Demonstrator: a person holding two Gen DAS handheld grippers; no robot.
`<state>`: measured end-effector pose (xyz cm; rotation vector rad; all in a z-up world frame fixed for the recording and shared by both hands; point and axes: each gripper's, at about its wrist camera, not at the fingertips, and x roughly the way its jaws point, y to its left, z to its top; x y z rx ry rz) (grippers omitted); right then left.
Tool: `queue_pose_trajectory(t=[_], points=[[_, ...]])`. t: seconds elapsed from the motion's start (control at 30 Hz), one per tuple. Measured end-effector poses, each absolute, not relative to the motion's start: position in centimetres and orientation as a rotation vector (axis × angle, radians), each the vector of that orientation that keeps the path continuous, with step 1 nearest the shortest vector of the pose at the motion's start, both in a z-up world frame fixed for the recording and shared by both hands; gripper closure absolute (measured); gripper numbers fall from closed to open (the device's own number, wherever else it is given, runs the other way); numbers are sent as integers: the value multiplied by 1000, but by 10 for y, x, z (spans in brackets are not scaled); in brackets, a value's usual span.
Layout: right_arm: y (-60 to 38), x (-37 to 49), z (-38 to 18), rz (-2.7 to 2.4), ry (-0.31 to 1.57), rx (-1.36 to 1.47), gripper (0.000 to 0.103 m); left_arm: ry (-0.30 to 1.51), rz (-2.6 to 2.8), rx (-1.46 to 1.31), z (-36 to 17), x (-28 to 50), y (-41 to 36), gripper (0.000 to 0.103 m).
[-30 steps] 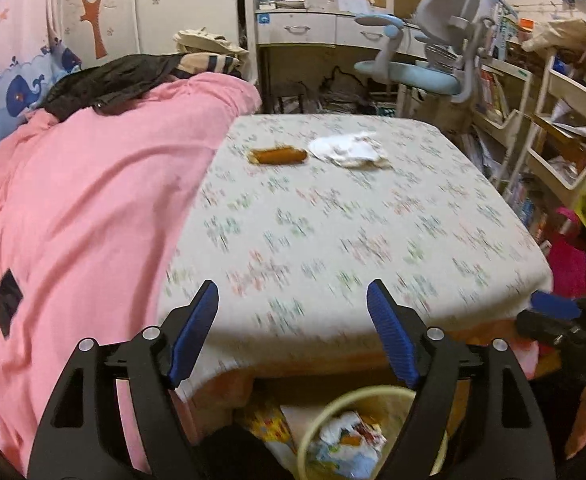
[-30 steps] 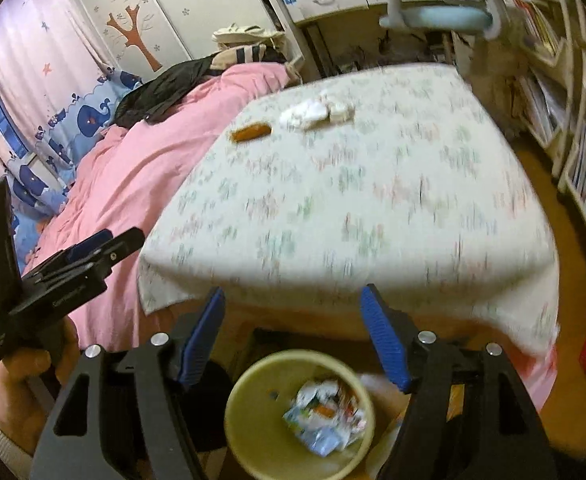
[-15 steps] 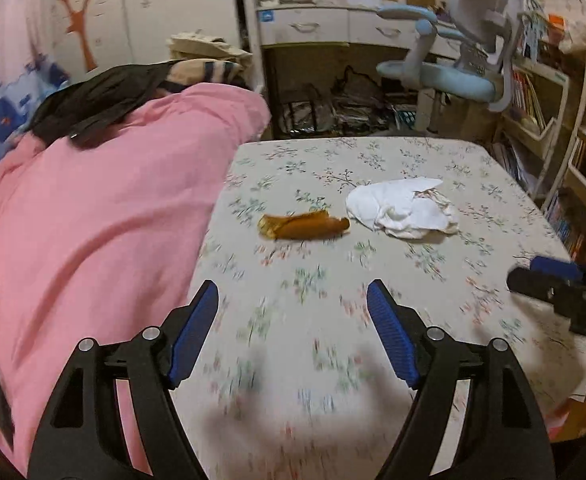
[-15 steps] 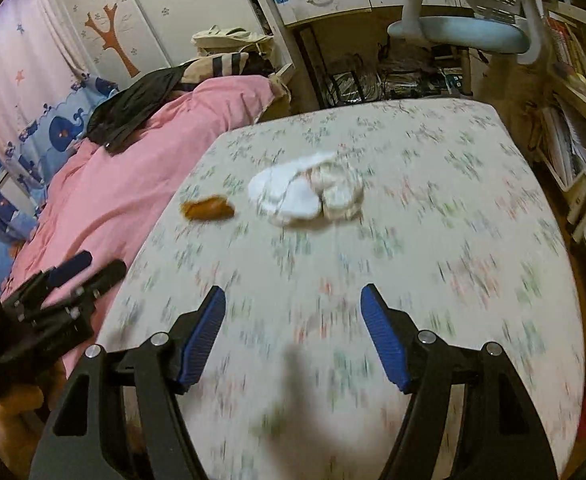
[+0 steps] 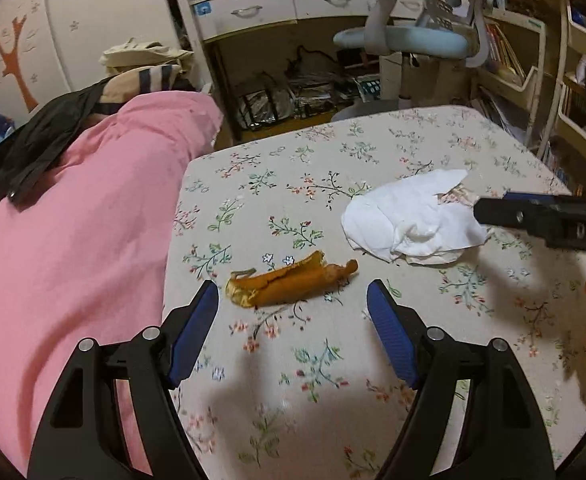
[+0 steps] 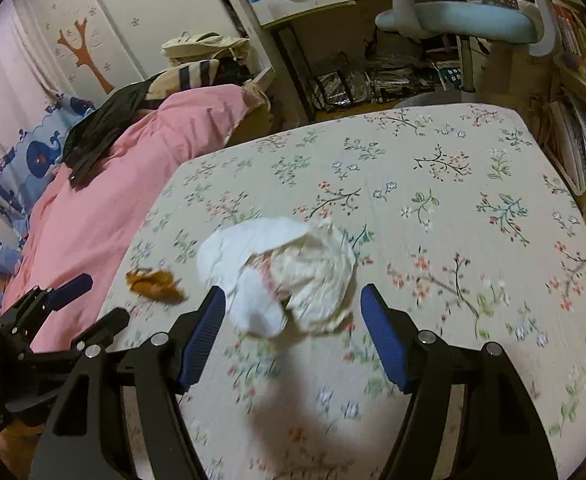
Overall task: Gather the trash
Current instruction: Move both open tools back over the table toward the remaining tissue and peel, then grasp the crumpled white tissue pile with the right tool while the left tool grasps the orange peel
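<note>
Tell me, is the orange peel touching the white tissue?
Apart. The left wrist view shows the orange peel and the crumpled white tissue separated by a strip of bare floral tablecloth; the right wrist view shows the same gap.

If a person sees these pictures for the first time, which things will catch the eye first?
First, the crumpled white tissue on the floral tablecloth, lying just ahead of the open right claw. Next, the brown peel to its left, just ahead of the open left claw. The pink quilt fills the whole left side.
</note>
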<state>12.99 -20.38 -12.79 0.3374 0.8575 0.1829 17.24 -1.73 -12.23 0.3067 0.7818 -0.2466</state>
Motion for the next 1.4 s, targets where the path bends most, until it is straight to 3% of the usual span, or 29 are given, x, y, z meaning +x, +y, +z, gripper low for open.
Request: queue_pose_trajectory(t=[0.37,0.6,0.67,0.77,0.8,0.93,1.4], points=[[-208,155,-143,230,904,407,40,824,-260,325,-140,202,-20,30],[-205,161,-148,289,922,423,68,854,-281,327,-149,207,-24,30],[-205,160,-146,304,916,419,70,852,-282,317,-148,207,-24,40],[-200,157,-138,331,909,392,72,861,-281,304,-144,207,-23,68],[-199,155,-134,339,904,375,72,869,-285,295,-144,207,-22,83],[-195,147,-121,372,886,344,73,894,-303,237,-139,205,-14,102],[-223,112,-102,417,844,455,73,828,-352,298,-118,177,-24,102]])
